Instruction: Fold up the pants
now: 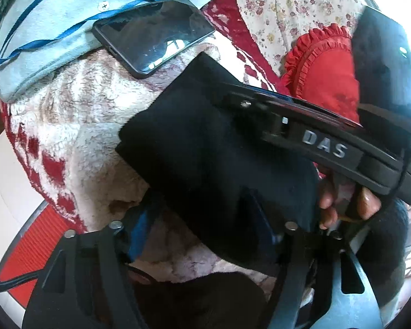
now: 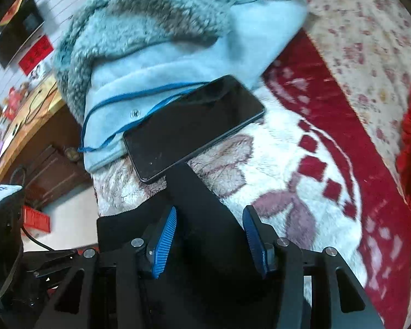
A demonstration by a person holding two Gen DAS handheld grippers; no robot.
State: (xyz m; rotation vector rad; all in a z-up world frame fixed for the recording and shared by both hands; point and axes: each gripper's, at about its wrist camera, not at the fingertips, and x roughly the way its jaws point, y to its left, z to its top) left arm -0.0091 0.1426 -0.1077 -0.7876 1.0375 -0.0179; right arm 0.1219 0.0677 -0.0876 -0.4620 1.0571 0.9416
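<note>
right gripper (image 2: 209,242) stood agape, blue pads either side of black pants (image 2: 194,219), no pinch. left gripper (image 1: 202,227) also spread, pants draped between. pants lay on blanket (image 2: 282,170), phone (image 2: 193,126) at 12 o'clock. fold midway, judged; next needs a firm pinch on the edge.

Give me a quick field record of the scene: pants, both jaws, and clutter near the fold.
pants: black pants, bunched on the fleece blanket
left gripper: jaws apart, black fabric draped between them
right gripper: jaws open, straddling the fabric
clutter: phone lying partly on a light blue garment, close to the pants
other: red frilled cushion
</note>
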